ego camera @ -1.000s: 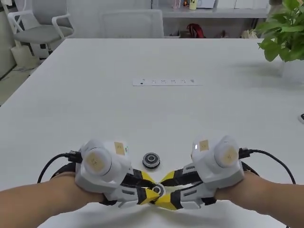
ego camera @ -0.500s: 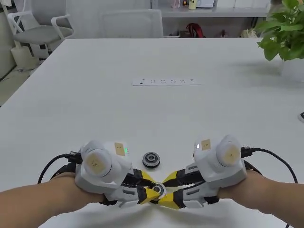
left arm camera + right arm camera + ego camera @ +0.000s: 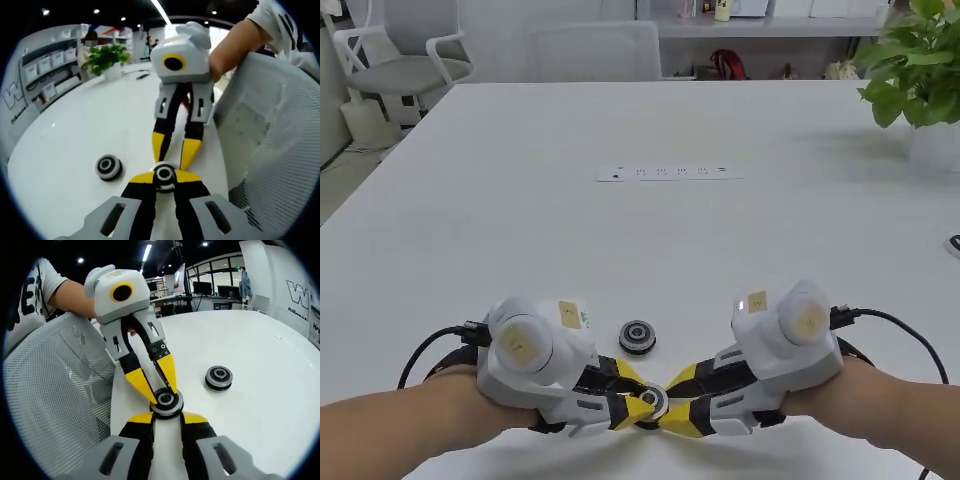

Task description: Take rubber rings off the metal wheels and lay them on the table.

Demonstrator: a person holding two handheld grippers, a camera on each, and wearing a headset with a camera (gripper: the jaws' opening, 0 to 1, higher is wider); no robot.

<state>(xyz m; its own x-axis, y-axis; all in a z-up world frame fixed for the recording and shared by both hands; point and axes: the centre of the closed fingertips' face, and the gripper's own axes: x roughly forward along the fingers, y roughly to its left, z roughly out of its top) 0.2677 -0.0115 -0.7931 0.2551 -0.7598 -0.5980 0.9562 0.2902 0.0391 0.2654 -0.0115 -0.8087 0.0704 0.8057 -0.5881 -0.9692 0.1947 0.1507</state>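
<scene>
The metal wheel (image 3: 166,401), its black rubber ring (image 3: 175,410) on the rim, is held at the near edge of the white desk (image 3: 650,240), between 2 grippers that meet tip to tip. The left gripper (image 3: 165,177) has its yellow-tipped jaws drawn in on either side of the wheel, pinching it. The right gripper (image 3: 168,418) comes from the opposite side, its jaws likewise closed in on the same wheel. A 2nd wheel (image 3: 638,337) with a black ring lies flat on the desk just beyond the tips, apart from both grippers. Further out, a row of sockets (image 3: 670,173) is set in the desk. A green plant (image 3: 912,60) stands at the far right corner, and a white chair (image 3: 400,62) beyond the far left corner.
</scene>
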